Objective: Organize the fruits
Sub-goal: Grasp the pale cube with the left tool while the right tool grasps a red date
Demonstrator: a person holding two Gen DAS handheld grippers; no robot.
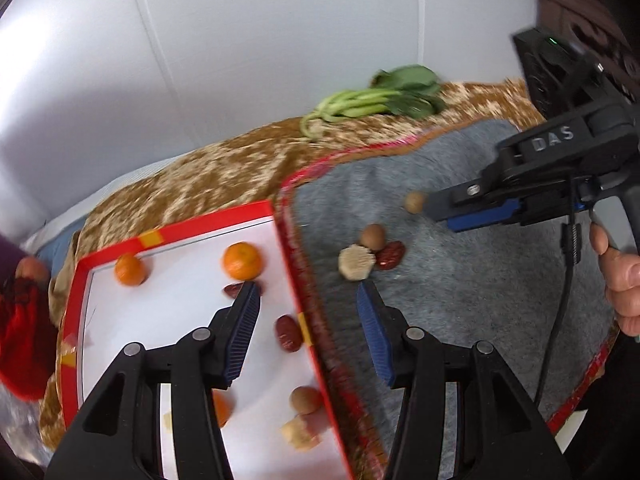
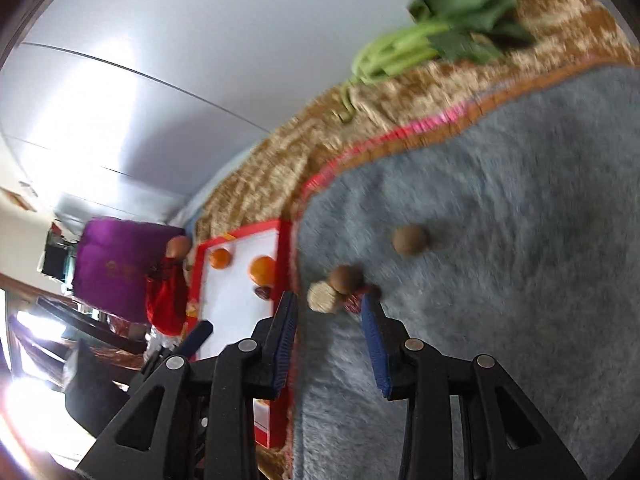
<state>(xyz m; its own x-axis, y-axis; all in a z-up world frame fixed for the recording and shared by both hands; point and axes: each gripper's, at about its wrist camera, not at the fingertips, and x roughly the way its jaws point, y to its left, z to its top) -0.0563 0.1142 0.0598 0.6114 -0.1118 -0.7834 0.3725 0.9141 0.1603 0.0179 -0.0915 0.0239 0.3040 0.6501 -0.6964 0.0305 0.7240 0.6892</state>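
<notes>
— What's behind the table?

— A plain white wall (image 1: 280,40), with thin seams running across its panels. Bright light glares off its left part.

— And the table top?

— A brown and cream mottled cloth (image 1: 200,176) covers it, with a grey fuzzy mat (image 2: 500,240) edged in red laid over that. A bunch of leafy greens (image 1: 384,98) lies on the cloth near the wall.

— Anything off to the side?

— A purple box (image 2: 120,268), dark wooden furniture (image 2: 72,320), and strong glare low on the left.
</notes>
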